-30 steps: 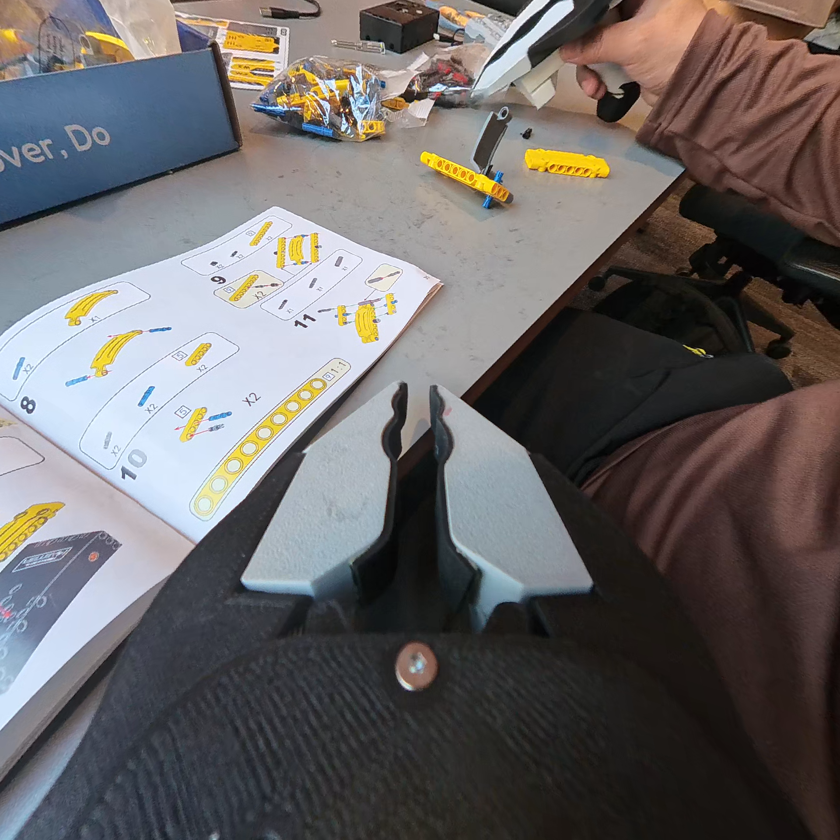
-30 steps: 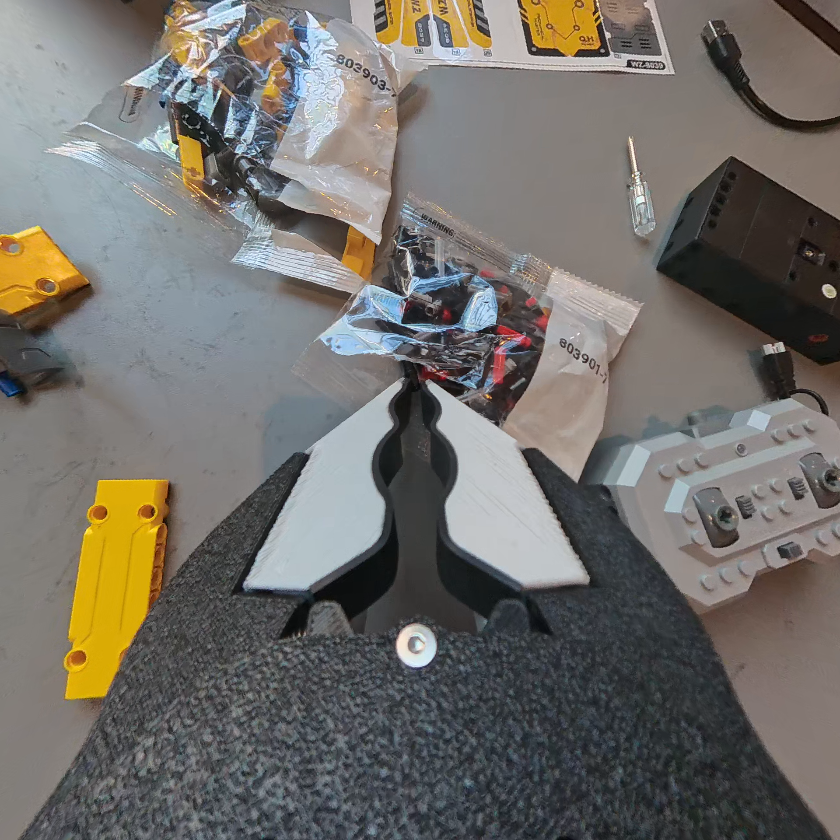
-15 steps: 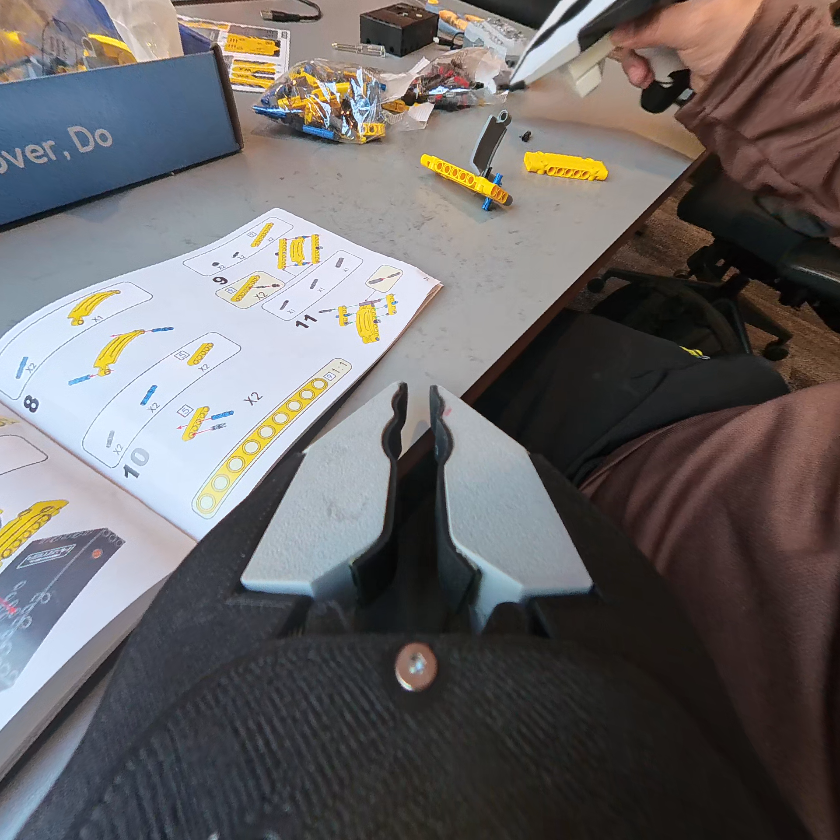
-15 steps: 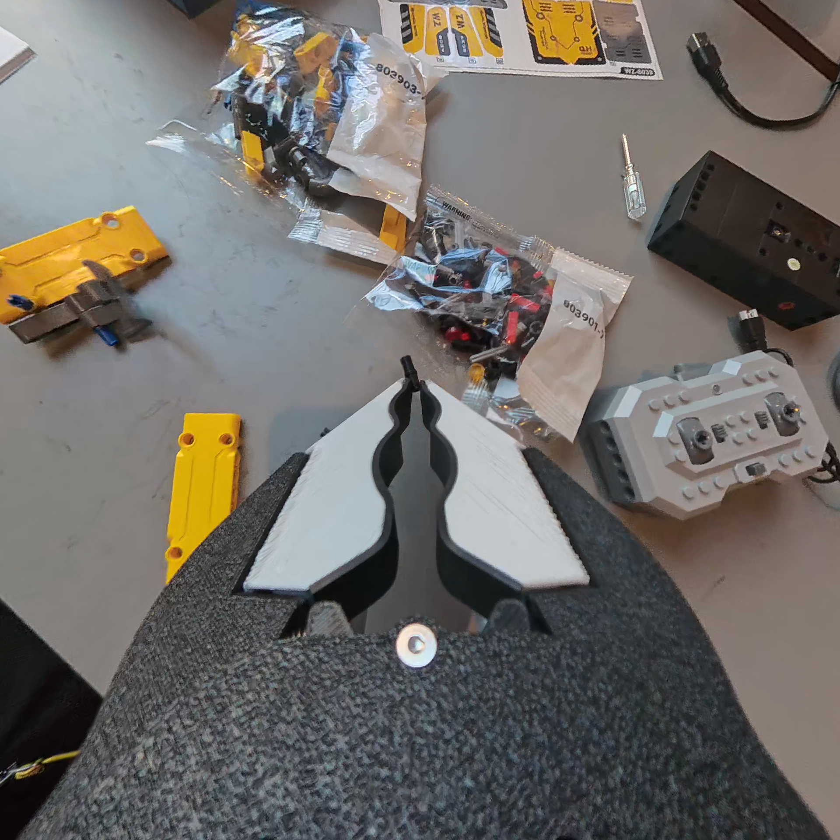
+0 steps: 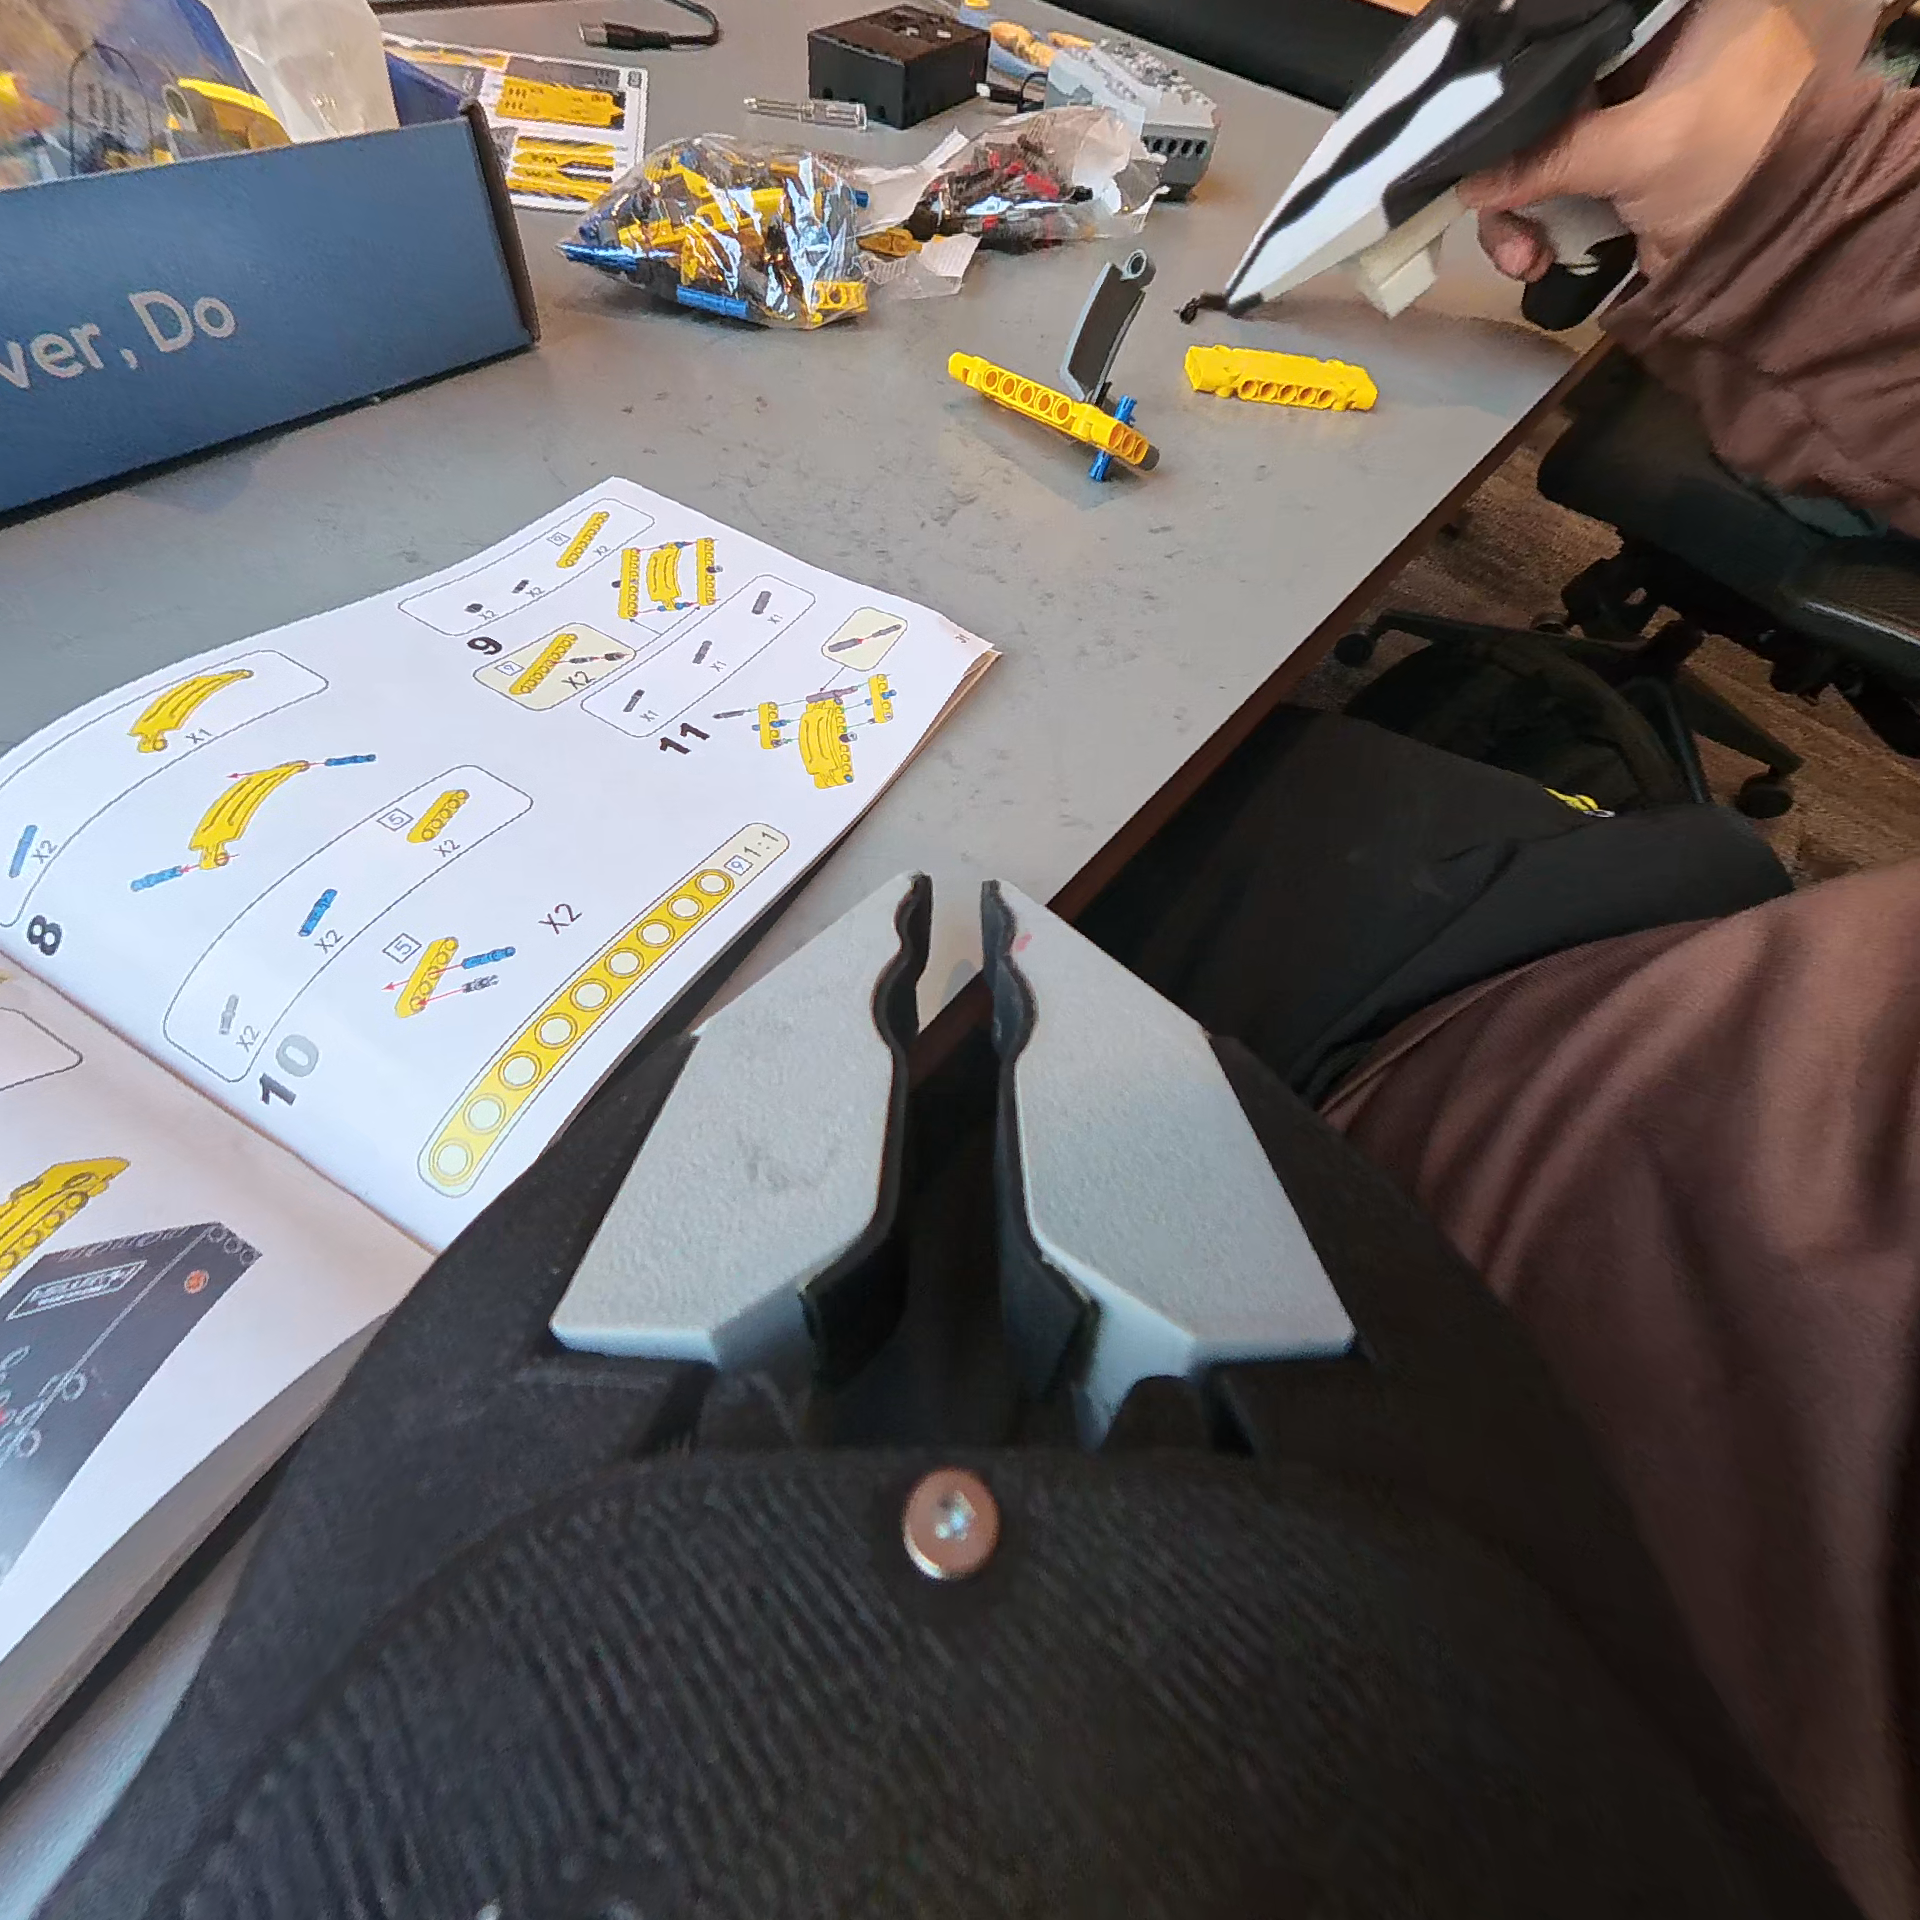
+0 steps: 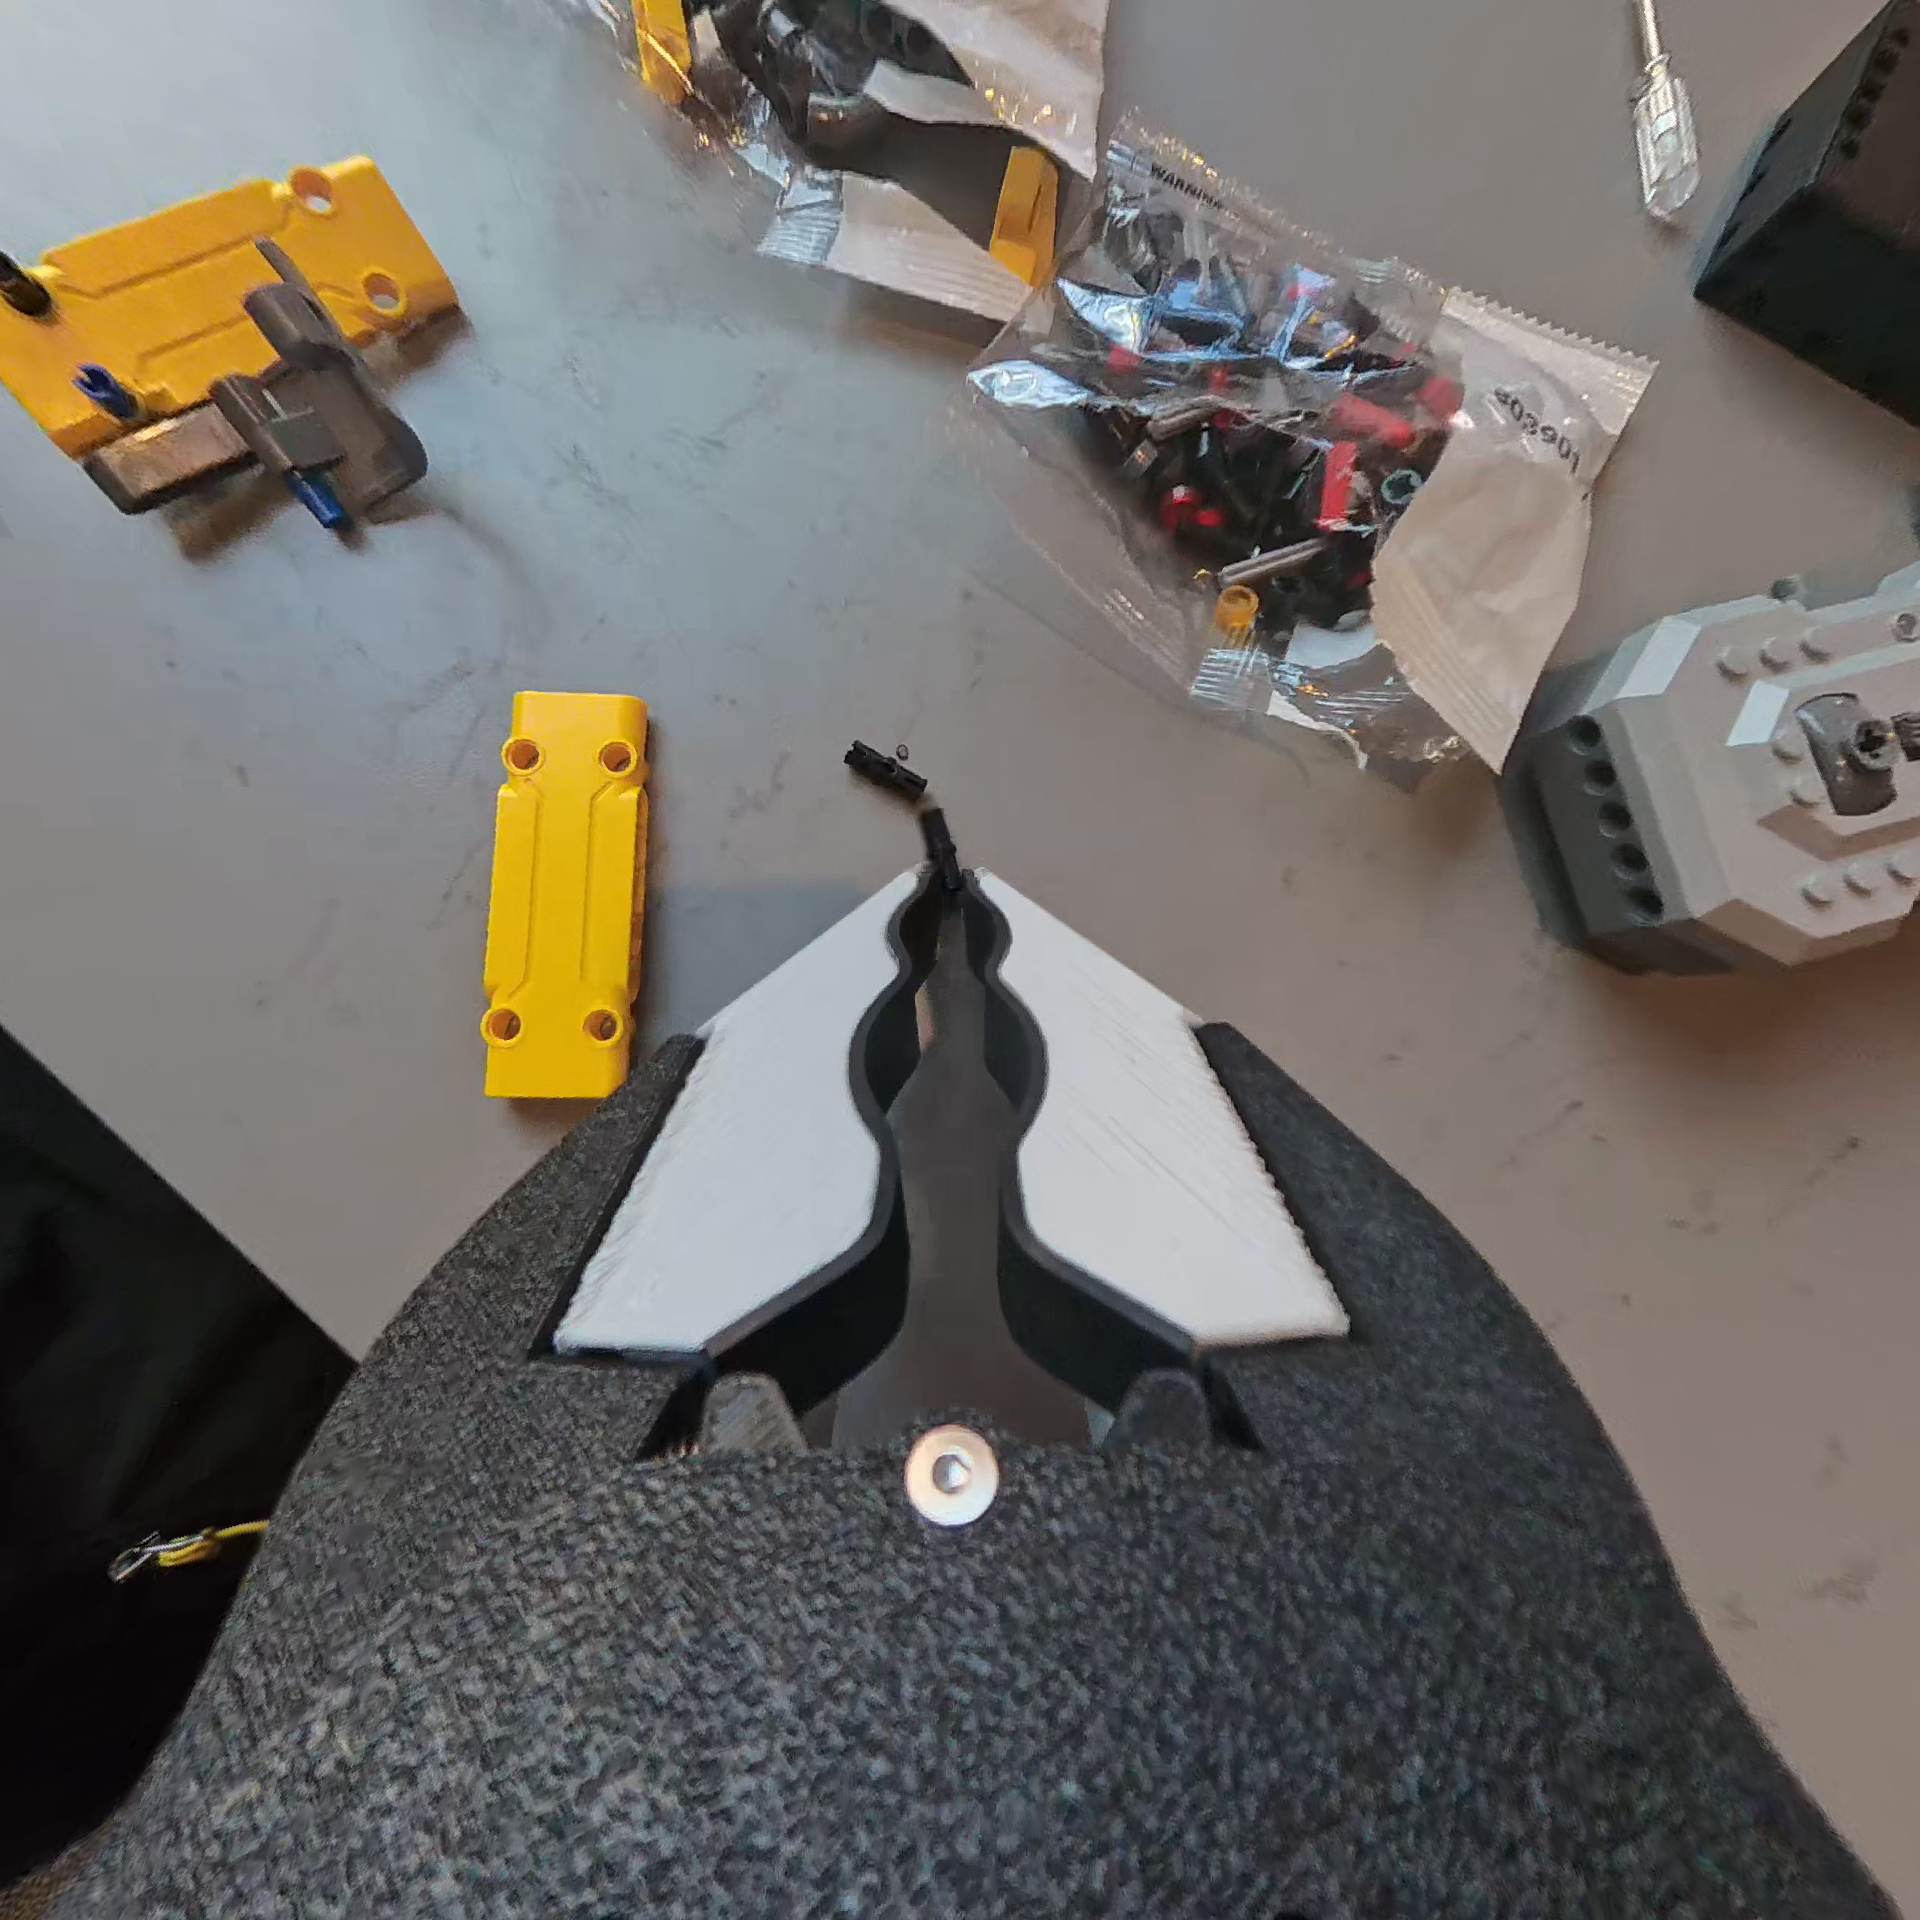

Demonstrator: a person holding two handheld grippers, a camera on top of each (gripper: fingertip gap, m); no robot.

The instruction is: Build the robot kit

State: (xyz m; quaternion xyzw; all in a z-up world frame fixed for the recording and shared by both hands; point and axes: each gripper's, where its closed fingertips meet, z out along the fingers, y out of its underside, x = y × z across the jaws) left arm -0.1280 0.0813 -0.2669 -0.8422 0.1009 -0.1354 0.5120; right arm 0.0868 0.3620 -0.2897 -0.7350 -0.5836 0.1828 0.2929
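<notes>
Your right gripper [image 6: 943,878] pinches small black pin [image 6: 940,844] at fingertips, low over grey table [image 6: 312,675]. Second black pin [image 6: 884,767] lies just ahead; loose yellow panel [image 6: 566,899] to its left, bag of small dark and red parts [image 6: 1283,457] ahead right. Your left gripper [image 5: 951,894] hangs at table edge beside open instruction booklet [image 5: 416,810], fingers slightly apart, holding nothing.
</notes>
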